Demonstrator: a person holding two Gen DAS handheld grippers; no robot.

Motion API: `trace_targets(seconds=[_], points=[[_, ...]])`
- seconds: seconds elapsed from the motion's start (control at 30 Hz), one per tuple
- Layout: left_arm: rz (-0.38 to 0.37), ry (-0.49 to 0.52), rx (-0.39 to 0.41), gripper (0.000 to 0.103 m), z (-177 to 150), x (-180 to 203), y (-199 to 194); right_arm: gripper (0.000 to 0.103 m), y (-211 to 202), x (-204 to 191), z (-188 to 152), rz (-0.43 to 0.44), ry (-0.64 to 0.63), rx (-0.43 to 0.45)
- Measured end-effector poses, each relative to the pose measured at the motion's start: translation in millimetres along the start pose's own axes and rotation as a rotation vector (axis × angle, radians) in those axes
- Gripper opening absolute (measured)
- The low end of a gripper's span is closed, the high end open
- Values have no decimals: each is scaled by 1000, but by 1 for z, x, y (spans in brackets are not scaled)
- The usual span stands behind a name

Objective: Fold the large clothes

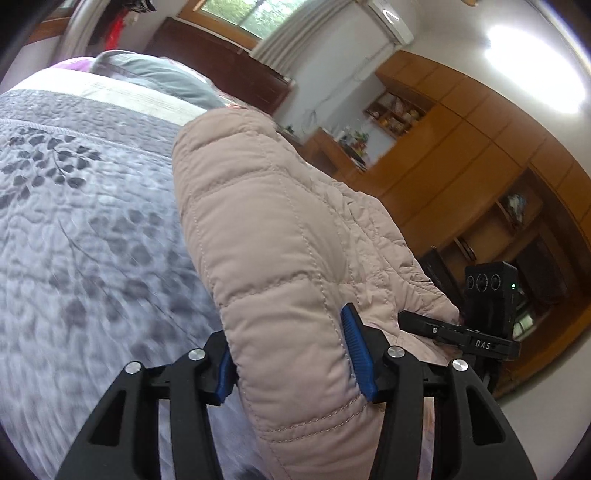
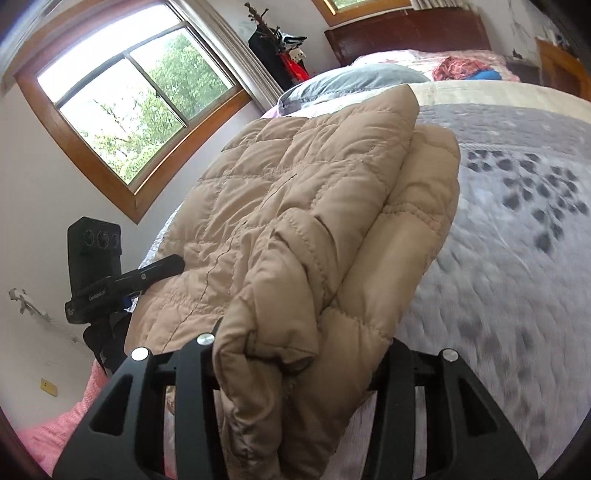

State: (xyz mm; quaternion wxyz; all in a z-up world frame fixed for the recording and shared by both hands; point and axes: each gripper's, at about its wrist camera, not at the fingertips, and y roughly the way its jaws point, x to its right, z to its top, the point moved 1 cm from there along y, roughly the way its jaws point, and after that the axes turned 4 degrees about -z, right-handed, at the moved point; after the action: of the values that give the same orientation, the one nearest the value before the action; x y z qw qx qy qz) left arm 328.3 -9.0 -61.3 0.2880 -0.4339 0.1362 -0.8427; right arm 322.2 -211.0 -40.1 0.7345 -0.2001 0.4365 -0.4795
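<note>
A beige quilted padded jacket (image 1: 273, 236) lies lifted over the grey leaf-patterned bedspread (image 1: 74, 206). My left gripper (image 1: 291, 354) is shut on a thick fold of it, with the blue pads (image 1: 356, 354) pressed into the fabric on both sides. In the right wrist view the same jacket (image 2: 295, 206) is bunched in layers, and my right gripper (image 2: 303, 365) is shut on its near edge; its pads are hidden under the fabric. Each view shows the other gripper at the jacket's far edge: the right gripper (image 1: 458, 332), the left gripper (image 2: 122, 284).
The bedspread (image 2: 517, 229) stretches to the right. A grey pillow (image 2: 351, 81) and a dark headboard (image 2: 406, 33) lie beyond. A window (image 2: 122, 99) is at the left, wooden cabinets (image 1: 480, 155) stand by the bed, and pink fabric (image 2: 66, 417) lies low at the left.
</note>
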Motion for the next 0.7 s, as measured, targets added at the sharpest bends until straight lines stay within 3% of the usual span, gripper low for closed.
trace_targets(seconds=[0.13, 0.27, 0.47, 0.7], points=[[51, -62, -57, 56, 3, -51, 21, 47, 49, 30, 2, 14, 82, -80], [16, -85, -78, 68, -3, -74, 28, 58, 56, 51, -8, 101, 154, -82], [67, -87, -92, 72, -7, -62, 15, 66, 34, 51, -10, 62, 141, -75], [185, 9, -40, 74, -35, -23, -31, 67, -10, 44, -31, 17, 128, -36]])
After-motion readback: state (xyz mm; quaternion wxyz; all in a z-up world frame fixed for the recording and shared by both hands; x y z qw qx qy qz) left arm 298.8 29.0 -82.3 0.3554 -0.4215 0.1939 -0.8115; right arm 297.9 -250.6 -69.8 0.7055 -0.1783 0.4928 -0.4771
